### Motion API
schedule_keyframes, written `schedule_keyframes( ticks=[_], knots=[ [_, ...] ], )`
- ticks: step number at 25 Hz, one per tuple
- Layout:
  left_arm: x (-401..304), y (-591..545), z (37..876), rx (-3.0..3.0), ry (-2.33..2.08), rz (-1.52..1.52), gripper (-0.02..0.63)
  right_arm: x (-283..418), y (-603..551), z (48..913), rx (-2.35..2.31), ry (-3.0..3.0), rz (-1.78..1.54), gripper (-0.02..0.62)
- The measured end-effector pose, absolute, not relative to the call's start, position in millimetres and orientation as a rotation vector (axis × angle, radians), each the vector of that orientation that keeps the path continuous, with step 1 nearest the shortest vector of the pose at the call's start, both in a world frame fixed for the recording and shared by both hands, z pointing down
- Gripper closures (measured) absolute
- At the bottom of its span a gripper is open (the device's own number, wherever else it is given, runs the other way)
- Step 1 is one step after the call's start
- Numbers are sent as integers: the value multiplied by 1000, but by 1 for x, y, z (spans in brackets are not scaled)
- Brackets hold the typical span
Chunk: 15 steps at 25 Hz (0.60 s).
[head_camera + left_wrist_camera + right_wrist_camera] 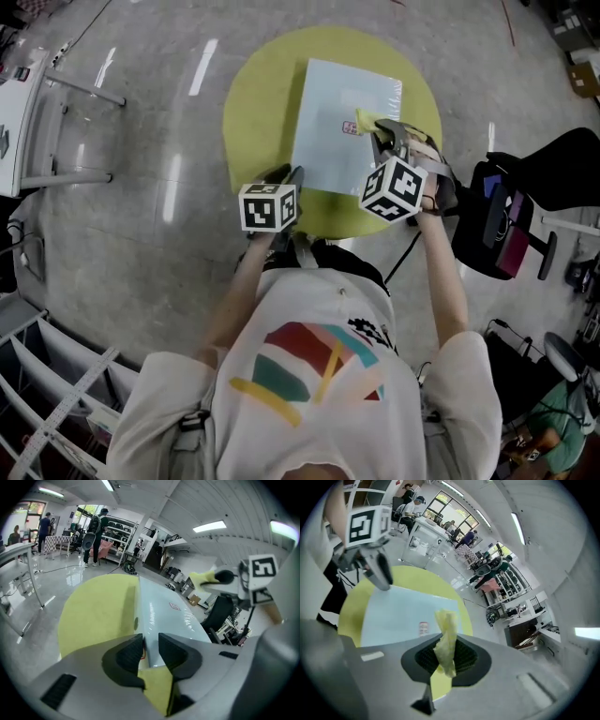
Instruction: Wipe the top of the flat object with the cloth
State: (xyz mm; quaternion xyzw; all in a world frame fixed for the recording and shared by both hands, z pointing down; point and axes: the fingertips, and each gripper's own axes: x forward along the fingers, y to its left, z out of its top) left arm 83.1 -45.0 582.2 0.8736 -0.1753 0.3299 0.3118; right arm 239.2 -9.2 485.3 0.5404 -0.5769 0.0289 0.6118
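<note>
My right gripper (446, 660) pinched the cloth (446, 630); my left gripper (151, 651) had narrow, empty jaws, so wiping could shove the unclamped board (337, 94).

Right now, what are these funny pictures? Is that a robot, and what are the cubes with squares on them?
It is no robot. A person holds a tool like big tongs in each hand, and the cubes are part of those tools. One picture looks down from a camera on the person's head. The other two come from cameras riding on each tool. On the round yellow table lies a flat pale blue object. The right hand-held gripper pinches a yellow cloth and holds it over that object. The left hand-held gripper has its jaws apart at the object's near corner, with nothing pinched.
</note>
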Motion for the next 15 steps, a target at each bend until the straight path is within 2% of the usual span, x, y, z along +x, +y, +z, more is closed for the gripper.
schedule_keyframes(
  ticks=[6, 15],
  knots=[
    [85, -43, 581, 2297, -471, 860, 499, 303, -106, 505, 1168, -1337, 142, 569],
    [84, -42, 581, 2279, -479, 851, 499, 333, -147, 565, 985, -1278, 251, 569]
  ],
)
